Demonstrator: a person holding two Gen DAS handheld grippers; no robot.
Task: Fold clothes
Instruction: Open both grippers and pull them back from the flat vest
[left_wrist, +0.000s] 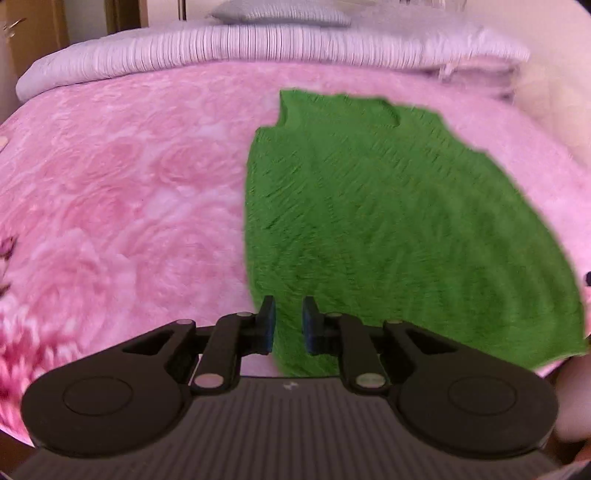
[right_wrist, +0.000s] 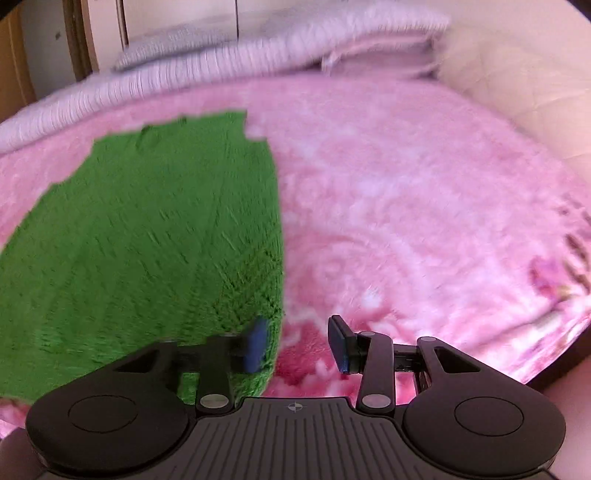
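Left tool (left_wrist: 287, 325) parted, blurred green garment (left_wrist: 388, 229), pink blanket (left_wrist: 129, 184)

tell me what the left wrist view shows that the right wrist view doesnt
Only the left wrist view shows the left hand-held gripper, its jaws narrowly apart with nothing between them, over the near left edge of the green garment, and the dark pink flower print at the blanket's left edge.

Only the right wrist view shows the right hand-held gripper, jaws wider and empty, at the garment's near right edge, and a pale wall at the far right.

Both show the green garment lying flat on the pink blanket, and the folded white quilt at the far end.
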